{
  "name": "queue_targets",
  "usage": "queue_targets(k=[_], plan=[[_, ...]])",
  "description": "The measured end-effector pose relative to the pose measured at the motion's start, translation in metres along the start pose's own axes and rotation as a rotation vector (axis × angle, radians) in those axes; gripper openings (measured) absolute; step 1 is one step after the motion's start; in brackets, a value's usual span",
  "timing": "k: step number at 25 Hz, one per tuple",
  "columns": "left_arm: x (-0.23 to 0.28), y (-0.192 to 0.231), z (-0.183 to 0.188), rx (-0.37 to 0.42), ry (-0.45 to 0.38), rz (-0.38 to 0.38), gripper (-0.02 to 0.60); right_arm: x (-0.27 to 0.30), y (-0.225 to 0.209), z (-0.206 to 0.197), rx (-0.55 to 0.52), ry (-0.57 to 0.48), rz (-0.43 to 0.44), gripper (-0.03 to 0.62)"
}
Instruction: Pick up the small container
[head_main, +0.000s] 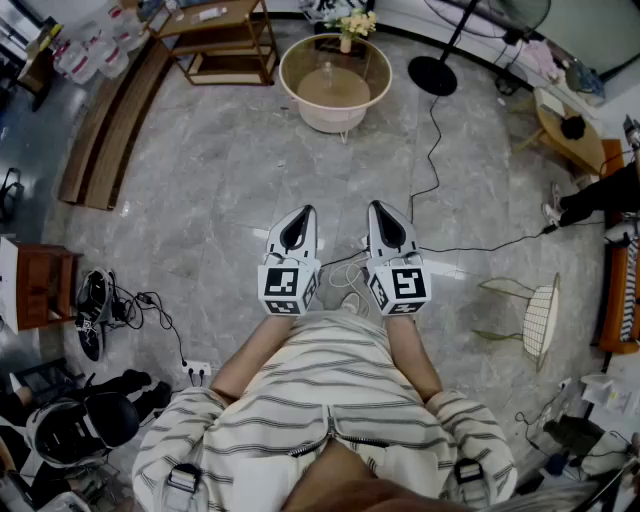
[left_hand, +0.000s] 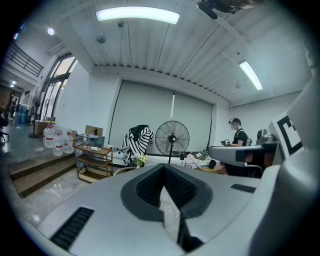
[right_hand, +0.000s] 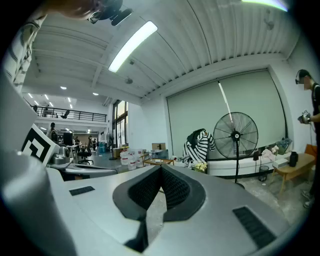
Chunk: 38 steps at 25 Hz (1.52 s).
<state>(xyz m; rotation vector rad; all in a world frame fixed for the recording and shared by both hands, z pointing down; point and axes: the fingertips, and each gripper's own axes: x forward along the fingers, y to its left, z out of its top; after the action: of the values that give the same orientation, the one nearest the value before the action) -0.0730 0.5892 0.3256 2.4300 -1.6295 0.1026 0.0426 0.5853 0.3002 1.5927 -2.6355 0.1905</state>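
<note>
1. The grey marbled floor (head_main: 230, 180) fills the head view; a black cable (head_main: 432, 150) trails over it from the far edge toward the person.
2. The person (head_main: 325, 410), in a striped shirt, stands mid-floor with both forearms held forward.
3. Wooden steps (head_main: 105, 130) lie along the floor's far-left side; a wooden shelf (head_main: 225, 40) stands at the far edge just beside them, with water bottles (head_main: 95, 50) near the far-left corner.
4. A round glass-topped desk (head_main: 283, 80) stands at the middle of the floor's far edge, well apart from the person; flowers (head_main: 357, 24) sit at its far rim.
5. A pedestal fan (left_hand: 172, 140) stands just right of the desk; a wire chair (head_main: 540, 320) stands toward the floor's right edge.
6. The left hand-held gripper (head_main: 303, 214) points forward over bare floor; in its own view (left_hand: 163, 172) the jaws are pressed together with nothing between them.
7. The right hand-held gripper (head_main: 379, 208) is level with the left and just beside it; in its own view (right_hand: 160, 172) the jaws likewise meet, pinching nothing.
8. The small container cannot be picked out in any view; neither hand-held gripper touches anything.
</note>
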Motion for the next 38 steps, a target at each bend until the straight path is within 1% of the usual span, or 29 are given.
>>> queue_targets(k=[5, 11, 14, 18, 23, 27, 31, 34, 38], plan=[[0.0, 0.017, 0.01, 0.006, -0.011, -0.011, 0.002, 0.012, 0.012, 0.004, -0.003, 0.0, -0.008, 0.005], [-0.002, 0.04, 0.014, 0.005, -0.026, -0.038, 0.002, 0.024, 0.025, 0.005, -0.003, 0.009, -0.05, 0.005], [-0.002, 0.052, 0.013, -0.017, -0.027, -0.043, 0.002, 0.029, 0.032, 0.008, 0.029, -0.007, -0.049, 0.006], [-0.004, 0.061, 0.003, -0.038, -0.027, -0.045, 0.002, 0.031, 0.041, 0.002, -0.01, 0.019, -0.051, 0.009], [0.008, 0.071, 0.0, -0.057, -0.021, -0.05, 0.002, 0.045, 0.042, 0.003, -0.024, 0.033, -0.044, 0.009], [0.03, 0.077, 0.0, -0.037, -0.012, -0.052, 0.002, 0.066, 0.028, 0.0, -0.025, 0.024, -0.058, 0.009], [0.061, 0.097, 0.007, 0.001, -0.009, -0.041, 0.002, 0.1, 0.014, 0.001, 0.004, -0.003, -0.055, 0.009], [0.098, 0.107, 0.021, 0.027, -0.019, -0.039, 0.002, 0.133, -0.01, 0.004, 0.014, -0.017, -0.058, 0.009], [0.16, 0.119, 0.037, 0.038, -0.022, -0.051, 0.002, 0.185, -0.05, 0.01, 0.04, -0.025, -0.061, 0.009]])
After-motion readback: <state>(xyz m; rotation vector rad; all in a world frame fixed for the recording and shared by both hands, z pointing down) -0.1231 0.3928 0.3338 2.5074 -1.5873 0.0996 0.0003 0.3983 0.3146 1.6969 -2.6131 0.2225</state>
